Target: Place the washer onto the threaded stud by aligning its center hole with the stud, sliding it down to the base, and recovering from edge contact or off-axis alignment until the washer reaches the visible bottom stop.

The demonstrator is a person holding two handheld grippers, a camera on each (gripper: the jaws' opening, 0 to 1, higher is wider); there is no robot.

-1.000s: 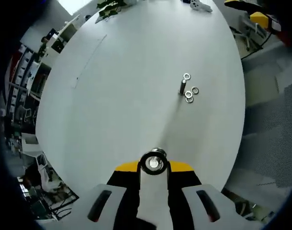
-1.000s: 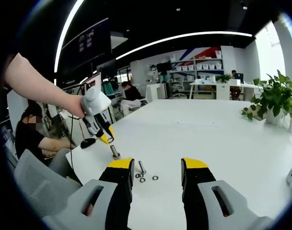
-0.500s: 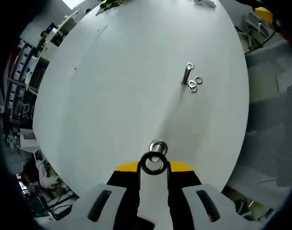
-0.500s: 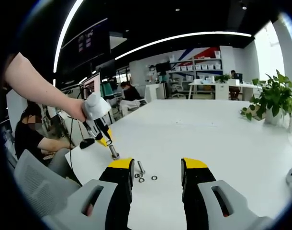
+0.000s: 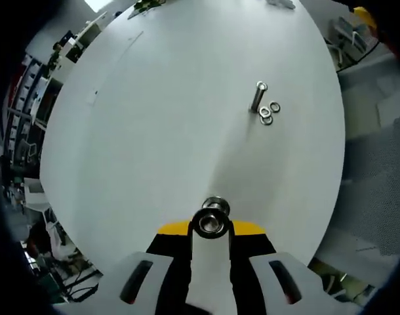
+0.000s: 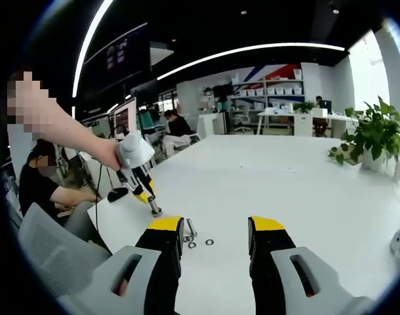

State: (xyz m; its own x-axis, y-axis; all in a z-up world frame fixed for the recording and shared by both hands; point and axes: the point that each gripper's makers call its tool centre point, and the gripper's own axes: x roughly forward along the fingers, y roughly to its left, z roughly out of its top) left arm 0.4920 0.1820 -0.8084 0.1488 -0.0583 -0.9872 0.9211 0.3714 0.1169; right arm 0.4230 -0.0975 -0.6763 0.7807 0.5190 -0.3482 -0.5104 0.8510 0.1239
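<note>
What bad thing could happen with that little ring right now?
The left gripper holds the ring just over a bolt. If the hole is off-centre, the ring may catch on the bolt's tip. The bolt might also tip over. If dropped, the ring could roll off the table edge close by.

Nothing here is showing words or numbers that can be read. The far wall and shelves are looking too small and blurry to make out any letters.

Shiny metal washer (image 5: pixel 211 223), seemingly matt table (image 5: pixel 154 131)
</note>
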